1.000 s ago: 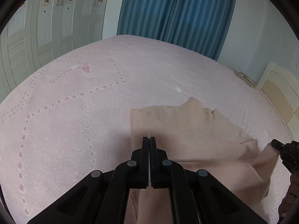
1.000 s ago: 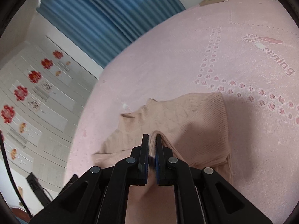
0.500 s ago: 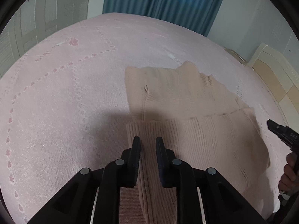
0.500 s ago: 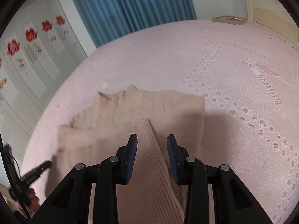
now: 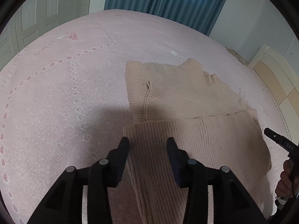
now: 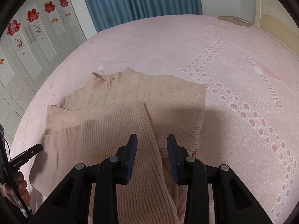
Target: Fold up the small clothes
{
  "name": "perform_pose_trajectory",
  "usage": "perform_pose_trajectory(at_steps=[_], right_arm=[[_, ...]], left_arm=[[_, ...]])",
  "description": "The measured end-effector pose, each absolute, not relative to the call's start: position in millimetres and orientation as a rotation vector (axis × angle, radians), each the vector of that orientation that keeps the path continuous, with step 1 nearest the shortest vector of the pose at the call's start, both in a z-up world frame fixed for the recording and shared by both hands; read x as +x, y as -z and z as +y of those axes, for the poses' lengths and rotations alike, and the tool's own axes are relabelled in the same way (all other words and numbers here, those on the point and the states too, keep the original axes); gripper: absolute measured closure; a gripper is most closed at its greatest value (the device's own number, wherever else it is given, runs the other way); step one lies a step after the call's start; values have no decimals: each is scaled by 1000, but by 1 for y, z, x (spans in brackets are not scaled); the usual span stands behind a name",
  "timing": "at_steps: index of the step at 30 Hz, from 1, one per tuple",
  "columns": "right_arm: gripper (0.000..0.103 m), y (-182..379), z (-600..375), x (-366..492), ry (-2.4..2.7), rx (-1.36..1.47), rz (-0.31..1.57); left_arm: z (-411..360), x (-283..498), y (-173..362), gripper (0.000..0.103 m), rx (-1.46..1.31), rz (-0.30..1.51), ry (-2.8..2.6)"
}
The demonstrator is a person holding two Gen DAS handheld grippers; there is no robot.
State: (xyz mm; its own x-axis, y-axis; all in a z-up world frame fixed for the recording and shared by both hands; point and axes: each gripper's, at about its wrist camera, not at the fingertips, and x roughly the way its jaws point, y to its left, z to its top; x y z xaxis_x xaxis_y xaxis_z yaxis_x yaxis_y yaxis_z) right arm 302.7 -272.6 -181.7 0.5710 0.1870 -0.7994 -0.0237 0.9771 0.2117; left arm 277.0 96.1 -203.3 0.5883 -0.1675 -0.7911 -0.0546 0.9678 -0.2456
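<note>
A small beige ribbed knit sweater (image 5: 186, 97) lies on the pink bedspread (image 5: 65, 97), its lower part folded up over the body. In the right wrist view the sweater (image 6: 130, 97) shows its mock neck at the far end. My left gripper (image 5: 148, 145) is open and empty, just above the folded hem edge. My right gripper (image 6: 152, 145) is open and empty, above the folded part's right edge. The right gripper's tip shows in the left wrist view (image 5: 276, 139); the left gripper's tip shows in the right wrist view (image 6: 28, 154).
Blue curtains (image 5: 168, 5) hang beyond the bed's far edge. White wardrobe doors (image 6: 28, 43) with red decorations stand at the left. A wooden headboard (image 5: 276, 78) borders the bed on the right. The bedspread (image 6: 243, 93) carries a pink dotted pattern.
Both grippers were shut on the sweater's hem and carried it forward over the body. They have since opened, let the fabric drop flat and drawn back slightly.
</note>
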Motion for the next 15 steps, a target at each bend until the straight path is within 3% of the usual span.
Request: perform_pose_trajectory(at_steps=[12, 15], right_arm=[[70, 189, -276, 304, -114, 152, 970], [70, 194, -279, 308, -138, 199, 997]], left_arm=[[109, 279, 214, 61, -301, 959, 45], [103, 280, 215, 76, -288, 958, 48]])
